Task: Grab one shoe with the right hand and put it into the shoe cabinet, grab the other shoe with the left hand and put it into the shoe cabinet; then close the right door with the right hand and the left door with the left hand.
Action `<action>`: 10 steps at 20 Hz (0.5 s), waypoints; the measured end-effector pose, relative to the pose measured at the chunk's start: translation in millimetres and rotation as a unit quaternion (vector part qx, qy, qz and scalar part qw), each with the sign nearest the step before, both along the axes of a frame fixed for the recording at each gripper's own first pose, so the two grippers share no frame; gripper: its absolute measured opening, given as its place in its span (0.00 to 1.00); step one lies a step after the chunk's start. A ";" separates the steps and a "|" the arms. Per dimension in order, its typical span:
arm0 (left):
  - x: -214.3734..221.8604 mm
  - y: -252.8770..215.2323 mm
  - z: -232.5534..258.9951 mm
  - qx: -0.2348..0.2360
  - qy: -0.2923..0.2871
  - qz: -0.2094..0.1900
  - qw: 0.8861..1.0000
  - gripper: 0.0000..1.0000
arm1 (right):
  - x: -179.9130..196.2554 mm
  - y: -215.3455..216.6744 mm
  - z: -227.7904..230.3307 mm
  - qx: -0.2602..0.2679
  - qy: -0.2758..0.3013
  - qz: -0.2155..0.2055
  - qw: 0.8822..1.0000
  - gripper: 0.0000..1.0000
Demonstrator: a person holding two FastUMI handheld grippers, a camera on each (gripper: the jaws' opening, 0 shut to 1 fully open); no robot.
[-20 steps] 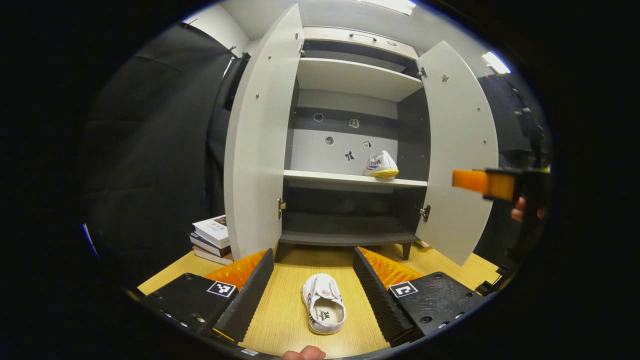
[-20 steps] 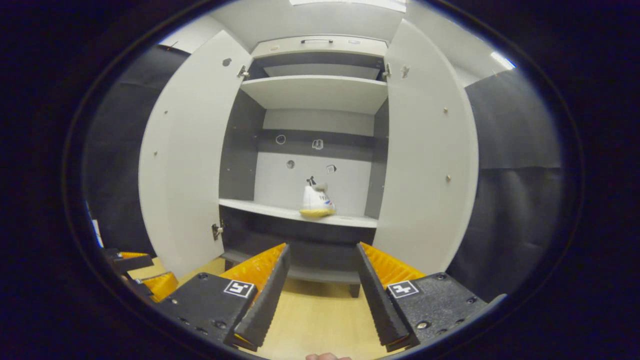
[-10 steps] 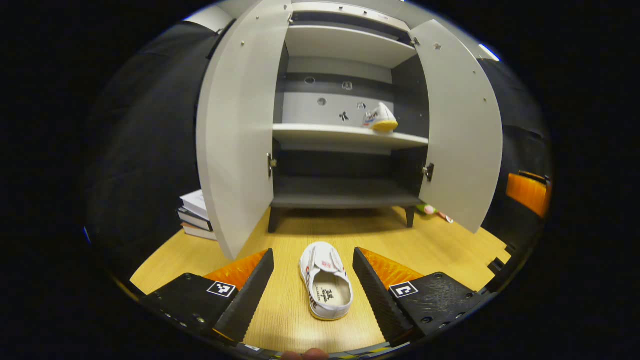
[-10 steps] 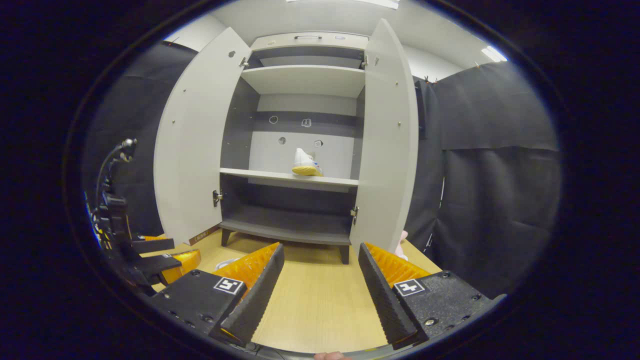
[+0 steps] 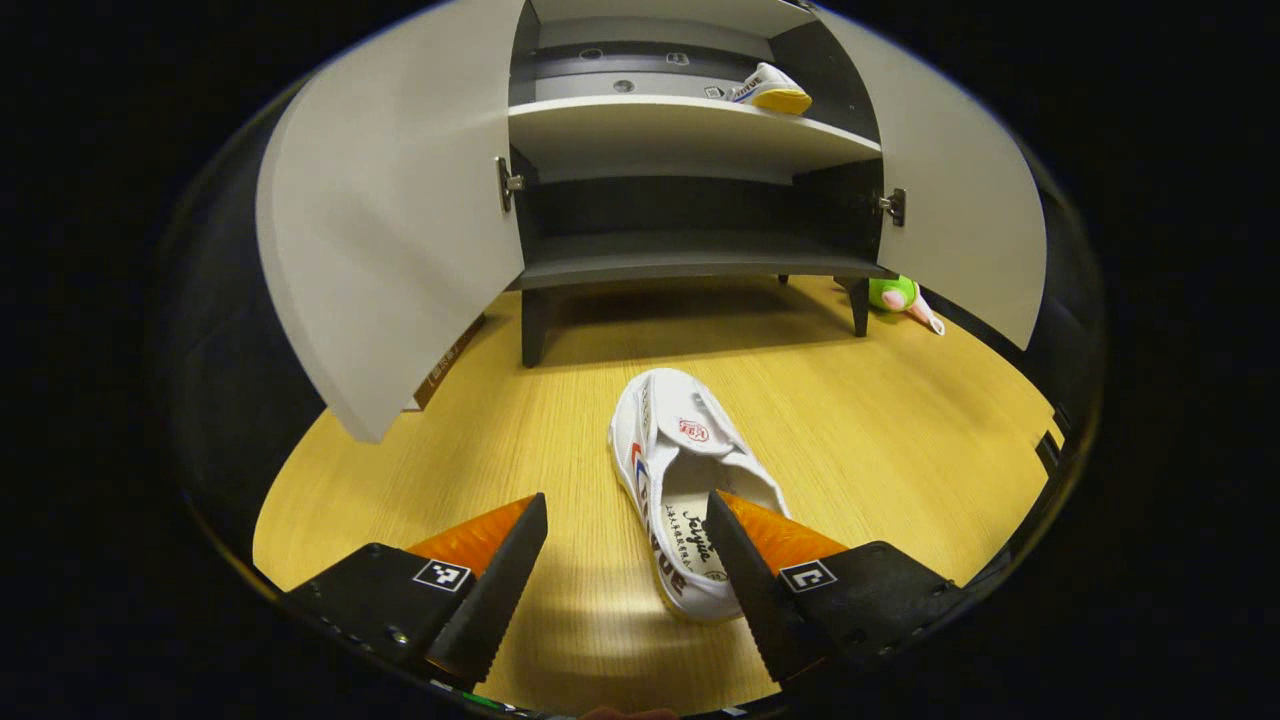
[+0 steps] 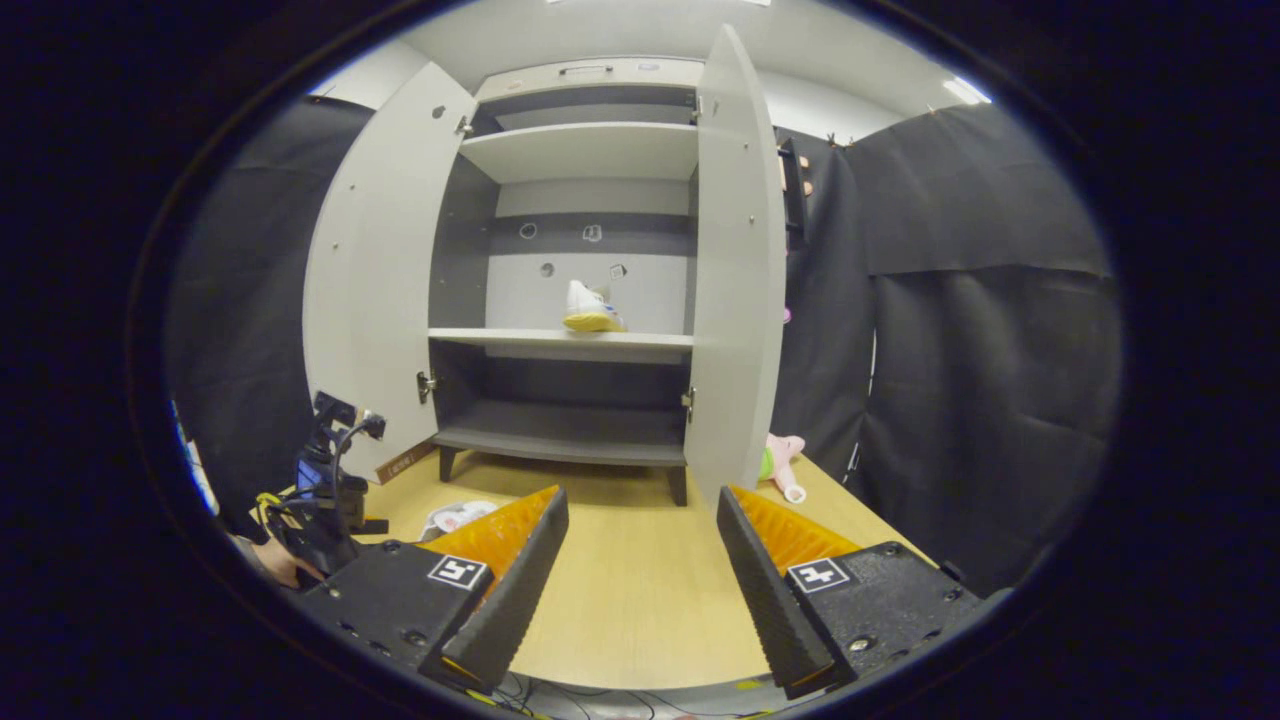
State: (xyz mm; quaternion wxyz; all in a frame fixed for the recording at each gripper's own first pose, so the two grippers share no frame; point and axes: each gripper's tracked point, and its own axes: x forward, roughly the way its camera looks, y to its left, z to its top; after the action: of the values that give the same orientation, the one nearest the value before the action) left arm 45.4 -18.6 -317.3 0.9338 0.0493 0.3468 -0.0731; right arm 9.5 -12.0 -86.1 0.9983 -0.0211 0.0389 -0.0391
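Shoe [image 5: 680,480] two lies by our open left tool [image 5: 625,560], perhaps touching; next we close on it.

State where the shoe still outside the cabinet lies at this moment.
In the left gripper view, the shoe lies on the wooden floor before the open cabinet, toe toward it, under the left gripper's right jaw.

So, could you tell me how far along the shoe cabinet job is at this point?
One shoe already sits on the cabinet's middle shelf. The left gripper is open, low over the second shoe on the floor, not yet gripping it. The right gripper hangs open and empty. Left: shelving that shoe and closing the right door and left door.
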 end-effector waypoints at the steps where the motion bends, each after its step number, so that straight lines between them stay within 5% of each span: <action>1: 7.0 0.9 -5.9 -0.005 0.005 0.003 1.000 0.96 | 0.8 -1.9 -0.9 -0.001 0.002 -0.002 1.000 0.94; 7: 36.0 -10.7 -26.3 -0.035 0.017 -0.008 0.999 0.96 | 3.8 -14.6 -8.3 0.002 0.018 -0.016 1.000 0.94; 10: 44.8 -12.7 -31.2 -0.045 0.017 -0.008 0.999 0.77 | 4.9 -18.0 -11.7 0.002 0.026 -0.020 0.999 0.94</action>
State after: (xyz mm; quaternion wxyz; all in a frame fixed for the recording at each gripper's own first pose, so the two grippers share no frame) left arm 90.2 -31.3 -348.6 0.9282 0.0084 0.3589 -0.0975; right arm 14.4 -30.0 -97.8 0.9960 -0.0194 0.0650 -0.0585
